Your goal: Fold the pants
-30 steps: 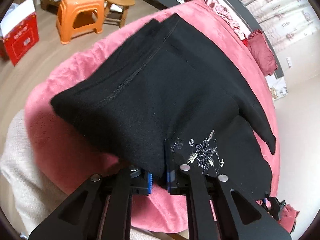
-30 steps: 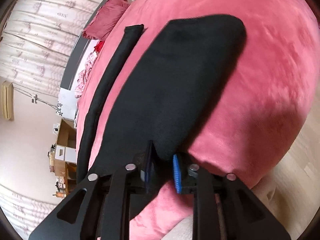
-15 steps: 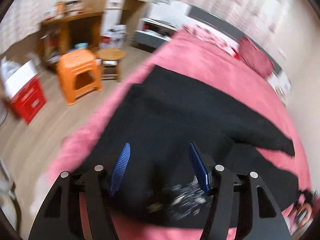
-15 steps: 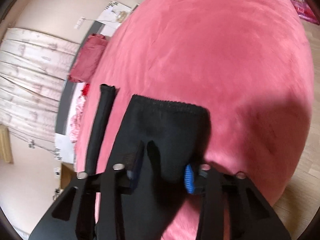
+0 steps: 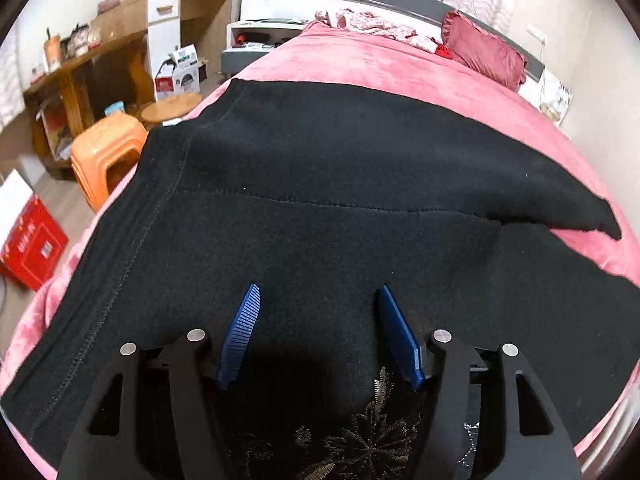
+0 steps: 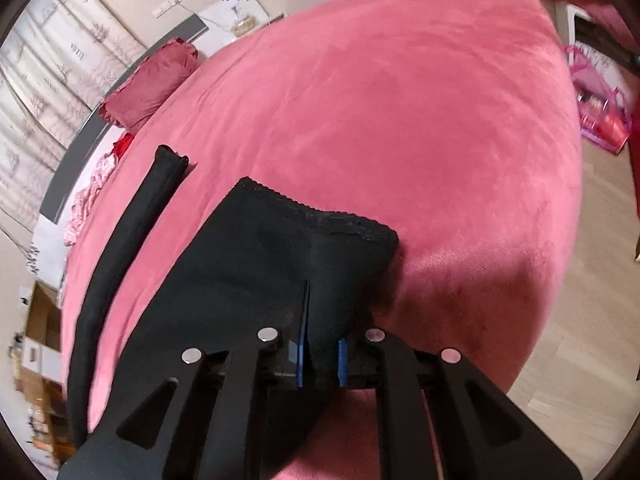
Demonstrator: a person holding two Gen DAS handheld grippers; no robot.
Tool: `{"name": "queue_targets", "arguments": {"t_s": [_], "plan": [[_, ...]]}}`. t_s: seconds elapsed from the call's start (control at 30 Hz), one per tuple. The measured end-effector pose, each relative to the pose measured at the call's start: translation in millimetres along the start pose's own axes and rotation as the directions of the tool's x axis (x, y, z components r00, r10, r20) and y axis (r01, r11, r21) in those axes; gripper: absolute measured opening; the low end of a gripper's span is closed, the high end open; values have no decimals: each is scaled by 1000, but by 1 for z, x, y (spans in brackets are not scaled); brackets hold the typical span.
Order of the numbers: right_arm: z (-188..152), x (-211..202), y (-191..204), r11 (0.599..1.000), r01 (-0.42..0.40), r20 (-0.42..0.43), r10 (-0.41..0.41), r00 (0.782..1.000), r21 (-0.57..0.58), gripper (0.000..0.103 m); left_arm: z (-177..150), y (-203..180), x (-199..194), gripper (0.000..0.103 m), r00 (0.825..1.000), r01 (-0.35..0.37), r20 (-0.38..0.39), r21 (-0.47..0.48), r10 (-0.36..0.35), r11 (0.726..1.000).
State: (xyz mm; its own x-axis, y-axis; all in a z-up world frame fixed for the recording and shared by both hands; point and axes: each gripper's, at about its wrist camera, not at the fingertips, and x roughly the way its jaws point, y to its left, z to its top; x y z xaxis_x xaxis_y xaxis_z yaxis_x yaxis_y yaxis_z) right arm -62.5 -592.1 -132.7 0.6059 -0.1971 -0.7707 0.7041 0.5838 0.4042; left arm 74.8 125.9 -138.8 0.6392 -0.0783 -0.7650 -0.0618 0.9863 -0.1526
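Black fleece fills my left wrist view: the pants (image 5: pixel 320 200) lie spread across the pink bedspread (image 5: pixel 360 64), one layer folded over another along a stitched seam, with embroidered flowers at the bottom edge between my fingers. My left gripper (image 5: pixel 318 300) hangs just above the cloth with its blue pads (image 5: pixel 242 332) spread wide, and nothing is pinched between them. Beyond the bed I see an orange stool (image 5: pixel 106 148) beside a round wooden stool (image 5: pixel 170 106), a red box (image 5: pixel 28 240) on the floor, a wooden desk (image 5: pixel 92 60) and a dark red pillow (image 5: pixel 484 54) at the headboard.

In my right wrist view, the pants (image 6: pixel 256 264) run away from me to a lace-trimmed hem lying flat on the pink bedspread (image 6: pixel 400 100). My right gripper (image 6: pixel 322 356) has its fingers pressed almost together, pinching a bunched fold of the black fabric. A narrow black strip of the pants (image 6: pixel 132 224) lies apart to the left, with pink between. The dark red pillow (image 6: pixel 148 84) sits at the far corner.
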Motion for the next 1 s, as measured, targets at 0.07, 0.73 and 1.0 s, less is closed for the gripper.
{"name": "queue_targets", "arguments": {"t_s": [0.07, 0.73, 1.0], "plan": [[-1, -3, 9, 998, 40, 2, -40, 999, -40, 19, 1, -1, -1, 62, 1000, 1, 0, 5, -1, 1000], [-129, -10, 265, 721, -152, -34, 175, 984, -676, 90, 35, 17, 8, 91, 981, -192, 19, -43, 193, 980], [-165, 31, 307, 656, -49, -6, 68, 998, -753, 101, 33, 36, 17, 99, 977, -212, 16, -56, 213, 976]]}}
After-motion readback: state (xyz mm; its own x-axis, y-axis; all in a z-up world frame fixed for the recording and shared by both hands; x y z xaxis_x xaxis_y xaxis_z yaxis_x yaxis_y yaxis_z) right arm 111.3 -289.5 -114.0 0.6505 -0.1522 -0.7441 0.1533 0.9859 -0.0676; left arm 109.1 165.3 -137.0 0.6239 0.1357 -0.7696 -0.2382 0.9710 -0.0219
